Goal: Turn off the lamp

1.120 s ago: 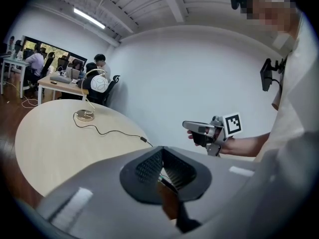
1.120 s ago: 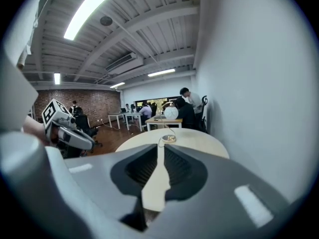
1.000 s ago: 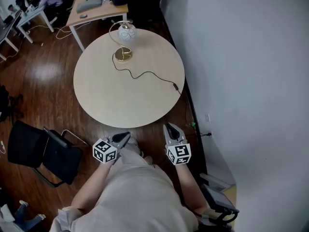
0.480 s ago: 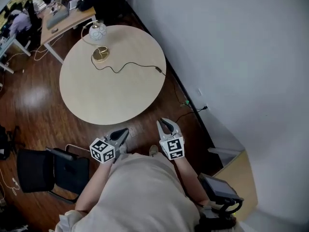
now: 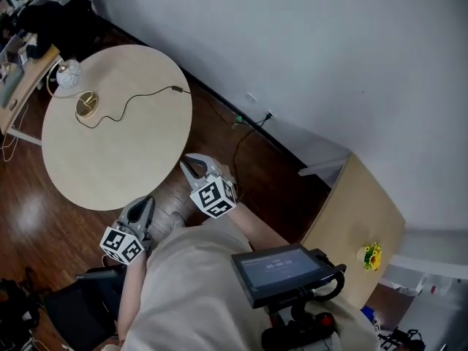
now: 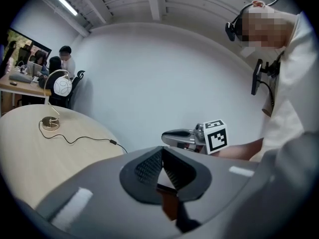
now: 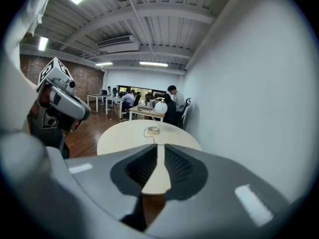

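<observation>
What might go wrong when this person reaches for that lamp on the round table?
1. The cord lies loose across the table and drops over its edge; snagging it might drag the lamp.
2. The lamp carries its globe on a thin arm near the far rim, so a push might tip it.

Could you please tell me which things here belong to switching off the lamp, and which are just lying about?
For the job: lamp; its cord; dark block on the cord, likely the switch; round table.
Lying about: yellow flower toy; wooden cabinet; black chair.
</observation>
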A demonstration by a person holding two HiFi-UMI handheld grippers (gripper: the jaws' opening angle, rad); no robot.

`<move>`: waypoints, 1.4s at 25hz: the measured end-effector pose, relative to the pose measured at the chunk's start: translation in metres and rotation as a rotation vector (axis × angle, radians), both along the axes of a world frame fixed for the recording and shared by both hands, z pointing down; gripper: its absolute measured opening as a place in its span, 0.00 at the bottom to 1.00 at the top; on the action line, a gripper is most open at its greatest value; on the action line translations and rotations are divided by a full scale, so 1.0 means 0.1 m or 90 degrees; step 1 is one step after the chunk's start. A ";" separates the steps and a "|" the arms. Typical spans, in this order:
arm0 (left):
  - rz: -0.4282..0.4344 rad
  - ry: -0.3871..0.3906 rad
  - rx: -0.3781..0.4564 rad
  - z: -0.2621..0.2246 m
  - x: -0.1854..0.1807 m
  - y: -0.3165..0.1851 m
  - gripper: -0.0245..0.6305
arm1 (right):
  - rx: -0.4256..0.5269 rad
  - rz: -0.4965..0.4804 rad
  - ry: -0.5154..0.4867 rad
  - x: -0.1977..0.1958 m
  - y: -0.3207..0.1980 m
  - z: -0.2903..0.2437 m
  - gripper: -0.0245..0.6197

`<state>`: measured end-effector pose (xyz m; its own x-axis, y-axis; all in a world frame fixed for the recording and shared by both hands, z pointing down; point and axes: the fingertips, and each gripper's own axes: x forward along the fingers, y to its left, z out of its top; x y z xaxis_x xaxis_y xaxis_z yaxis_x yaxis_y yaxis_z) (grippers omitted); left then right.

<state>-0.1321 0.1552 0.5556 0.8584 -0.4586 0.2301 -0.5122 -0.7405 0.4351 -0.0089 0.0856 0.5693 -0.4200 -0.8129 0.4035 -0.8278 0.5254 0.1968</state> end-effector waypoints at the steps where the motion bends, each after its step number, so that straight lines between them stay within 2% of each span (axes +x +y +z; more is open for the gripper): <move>1: 0.009 -0.003 0.002 0.00 -0.03 0.00 0.04 | 0.002 0.007 0.000 -0.03 -0.02 -0.01 0.11; 8: 0.049 -0.019 -0.001 0.08 -0.28 -0.05 0.04 | 0.004 0.052 -0.014 -0.19 0.00 -0.03 0.10; 12: 0.070 -0.023 0.003 0.09 -0.37 -0.05 0.04 | -0.002 0.080 -0.014 -0.22 0.06 0.04 0.04; 14: 0.082 -0.018 0.012 0.05 -0.36 -0.03 0.04 | -0.001 0.088 -0.012 -0.21 0.11 0.07 0.04; 18: 0.144 0.039 0.051 -0.29 -0.25 0.04 0.04 | 0.004 0.111 -0.051 -0.10 0.22 0.06 0.04; 22: 0.215 0.119 0.133 -0.98 -0.19 0.14 0.04 | 0.005 0.138 -0.123 0.00 0.30 -0.02 0.04; 24: 0.248 0.139 0.205 -1.50 -0.11 0.29 0.04 | 0.006 0.145 -0.156 0.05 0.32 -0.09 0.04; 26: 0.290 0.106 0.308 -2.00 -0.03 0.56 0.04 | 0.006 0.148 -0.190 0.10 0.31 -0.18 0.04; 28: 0.351 0.034 0.469 -2.44 -0.01 0.93 0.04 | 0.006 0.149 -0.222 0.11 0.31 -0.24 0.04; 30: 0.390 -0.001 0.674 -2.99 -0.07 1.27 0.04 | 0.003 0.149 -0.247 0.06 0.28 -0.28 0.04; 31: 0.397 -0.009 0.759 -3.23 -0.14 1.39 0.04 | -0.001 0.151 -0.254 0.02 0.27 -0.28 0.04; 33: 0.392 -0.038 0.880 -3.57 -0.30 1.53 0.04 | -0.010 0.153 -0.257 -0.09 0.29 -0.24 0.04; 35: 0.377 -0.086 0.974 -3.80 -0.45 1.59 0.04 | -0.016 0.156 -0.251 -0.21 0.31 -0.21 0.04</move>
